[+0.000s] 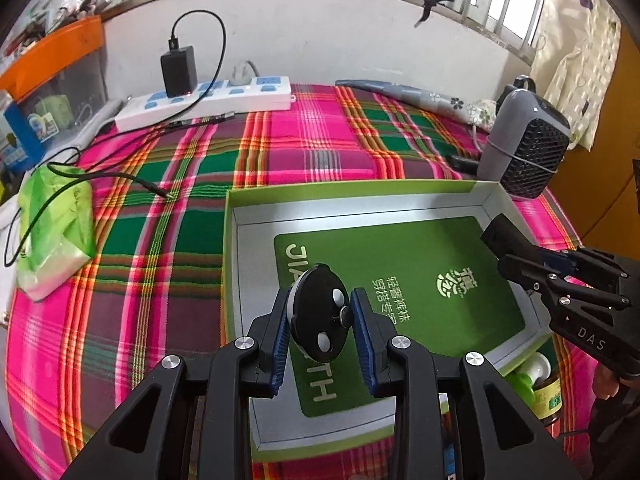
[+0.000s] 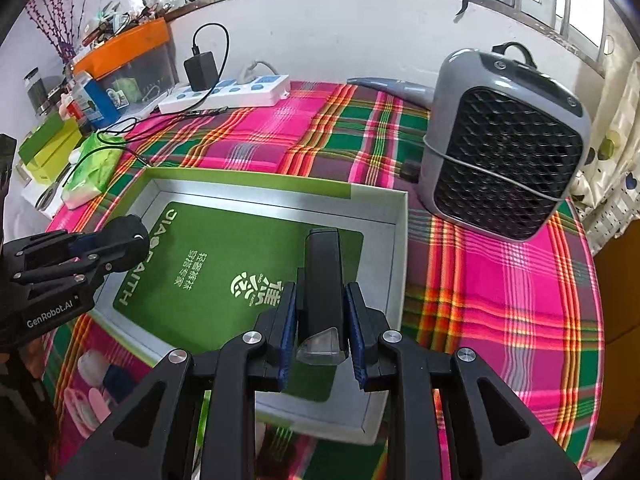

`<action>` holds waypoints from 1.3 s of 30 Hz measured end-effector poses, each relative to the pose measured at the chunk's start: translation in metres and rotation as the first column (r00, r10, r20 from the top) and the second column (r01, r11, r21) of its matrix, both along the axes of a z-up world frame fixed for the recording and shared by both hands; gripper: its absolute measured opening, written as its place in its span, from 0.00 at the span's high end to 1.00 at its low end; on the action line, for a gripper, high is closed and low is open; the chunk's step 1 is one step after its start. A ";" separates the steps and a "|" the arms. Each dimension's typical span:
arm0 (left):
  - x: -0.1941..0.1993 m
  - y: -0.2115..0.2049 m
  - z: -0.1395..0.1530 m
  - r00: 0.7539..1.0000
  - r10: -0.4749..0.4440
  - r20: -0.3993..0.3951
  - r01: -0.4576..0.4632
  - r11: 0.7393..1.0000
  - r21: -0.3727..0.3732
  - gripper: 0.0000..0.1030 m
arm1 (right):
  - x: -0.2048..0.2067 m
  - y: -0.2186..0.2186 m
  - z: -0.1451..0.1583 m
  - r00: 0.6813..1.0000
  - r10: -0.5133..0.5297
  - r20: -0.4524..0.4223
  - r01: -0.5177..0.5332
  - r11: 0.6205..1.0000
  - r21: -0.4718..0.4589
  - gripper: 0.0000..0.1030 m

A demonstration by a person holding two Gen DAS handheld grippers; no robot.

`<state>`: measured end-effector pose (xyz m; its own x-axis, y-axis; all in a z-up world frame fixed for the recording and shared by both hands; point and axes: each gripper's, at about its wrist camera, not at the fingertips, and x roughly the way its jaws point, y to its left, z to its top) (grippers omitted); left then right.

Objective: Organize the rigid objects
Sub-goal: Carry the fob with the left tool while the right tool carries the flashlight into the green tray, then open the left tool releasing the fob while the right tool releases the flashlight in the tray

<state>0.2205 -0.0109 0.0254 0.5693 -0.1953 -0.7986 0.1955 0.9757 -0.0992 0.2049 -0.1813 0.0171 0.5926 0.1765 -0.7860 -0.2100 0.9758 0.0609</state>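
A shallow open box [image 1: 230,216] [image 2: 398,216] with a green rim and a green card on its floor lies on the plaid cloth. My left gripper [image 1: 320,312] is shut on a round black disc [image 1: 318,314] with white dots, held above the box's left part. My right gripper [image 2: 320,312] is shut on a long black bar [image 2: 323,276] with a clear end piece, held above the box's right part. In the left wrist view the bar [image 1: 500,236] and the right gripper show at the right edge. The disc [image 2: 128,236] shows at the left of the right wrist view.
A grey fan heater [image 1: 524,140] [image 2: 504,148] stands right of the box. A white power strip [image 1: 208,100] [image 2: 228,94] with a black charger and cables lies at the back. A green packet [image 1: 56,232] [image 2: 94,164] sits at the left. Small jars [image 1: 540,384] lie near the box's front corner.
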 end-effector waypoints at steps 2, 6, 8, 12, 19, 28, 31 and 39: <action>0.002 -0.001 -0.002 1.000 -0.001 -0.004 0.001 1.000 0.002 0.72 | 0.004 0.001 -0.003 1.000 0.000 -0.006 0.000 1.000 -0.007 0.76; 0.006 -0.002 -0.006 1.000 -0.001 -0.011 0.001 1.000 0.006 0.72 | 0.009 0.001 -0.007 1.000 -0.003 -0.017 0.002 1.000 -0.012 0.76; 0.007 -0.003 -0.006 1.000 -0.002 -0.006 0.003 1.000 0.011 0.72 | 0.012 0.000 -0.009 1.000 -0.003 -0.020 0.002 1.000 -0.013 0.76; 0.008 -0.006 -0.007 1.000 -0.006 -0.005 0.006 1.000 0.018 0.72 | 0.014 0.003 -0.011 1.000 0.002 -0.018 -0.003 1.000 -0.018 0.76; 0.008 -0.007 -0.007 1.000 -0.006 -0.005 0.006 1.000 0.027 0.72 | 0.016 0.006 -0.014 1.000 0.010 -0.025 -0.011 1.000 -0.017 0.76; 0.009 -0.007 -0.007 1.000 -0.007 -0.007 0.007 1.000 0.031 0.71 | 0.016 0.006 -0.015 1.000 0.002 -0.020 -0.002 1.000 -0.009 0.76; 0.008 -0.007 -0.007 1.000 -0.010 -0.009 0.010 1.000 0.021 0.68 | 0.016 0.006 -0.015 1.000 -0.002 -0.019 0.002 1.000 -0.001 0.76; -0.001 -0.005 -0.003 1.000 -0.012 -0.004 0.012 1.000 0.009 0.62 | 0.009 0.002 -0.011 1.000 -0.008 0.000 0.008 0.999 0.031 0.62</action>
